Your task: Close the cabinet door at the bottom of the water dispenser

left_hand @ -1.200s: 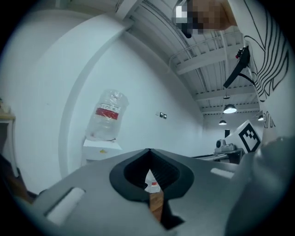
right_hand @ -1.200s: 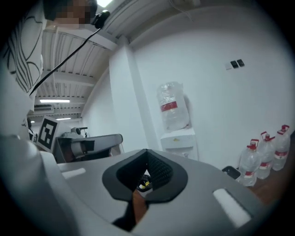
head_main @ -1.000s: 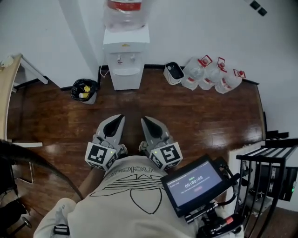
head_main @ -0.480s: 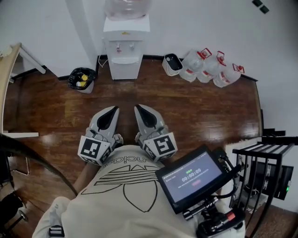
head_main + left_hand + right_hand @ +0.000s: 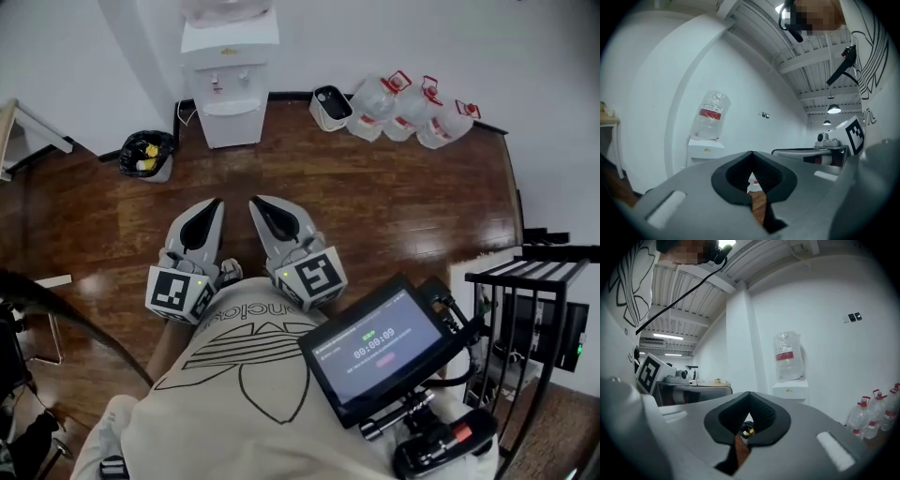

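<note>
The white water dispenser [image 5: 230,56] stands against the white wall [image 5: 450,47] on the dark brown wooden floor [image 5: 375,197], a clear bottle with a red label [image 5: 710,117] upside down on top. Its bottom cabinet door [image 5: 231,131] faces the person, and whether it is ajar cannot be told. Left of the dispenser sits a black waste bin [image 5: 147,155]. On its right are a small white bin [image 5: 328,106] and three clear jugs with red caps [image 5: 412,120]. Well out from the dispenser's front, the grey left gripper [image 5: 214,202] and grey right gripper [image 5: 255,201] lie side by side, pointing toward it, each with its jaws pressed together on nothing.
</note>
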Tool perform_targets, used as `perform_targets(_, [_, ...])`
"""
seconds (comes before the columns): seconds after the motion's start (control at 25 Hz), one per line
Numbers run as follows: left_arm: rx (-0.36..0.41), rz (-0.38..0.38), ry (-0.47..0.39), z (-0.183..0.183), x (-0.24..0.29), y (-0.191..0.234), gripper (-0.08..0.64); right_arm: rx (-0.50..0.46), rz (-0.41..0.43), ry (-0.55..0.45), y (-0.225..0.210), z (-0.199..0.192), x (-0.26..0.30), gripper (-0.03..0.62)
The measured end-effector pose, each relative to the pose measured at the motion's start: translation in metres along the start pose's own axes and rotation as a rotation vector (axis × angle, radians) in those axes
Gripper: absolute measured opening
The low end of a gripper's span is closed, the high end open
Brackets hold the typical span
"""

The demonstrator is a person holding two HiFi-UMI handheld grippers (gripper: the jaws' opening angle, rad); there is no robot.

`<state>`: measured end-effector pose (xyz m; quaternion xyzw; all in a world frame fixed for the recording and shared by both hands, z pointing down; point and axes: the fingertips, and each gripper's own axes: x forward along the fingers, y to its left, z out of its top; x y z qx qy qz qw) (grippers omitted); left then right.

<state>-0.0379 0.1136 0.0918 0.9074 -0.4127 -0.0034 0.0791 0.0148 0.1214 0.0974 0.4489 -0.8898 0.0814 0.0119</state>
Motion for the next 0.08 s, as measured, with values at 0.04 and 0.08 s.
perform_targets(0.04, [0.005,-0.006,-0.006,0.0001,0.0028,0.0026,0.018,-0.003,0.003,0.002,-0.0005,-0.0001,0.0031,0.002])
perform_targets(0.08, [0.009,-0.012,-0.012,0.0003,0.0057,0.0053,0.018,-0.006,0.005,0.003,-0.001,-0.0001,0.0062,0.002])
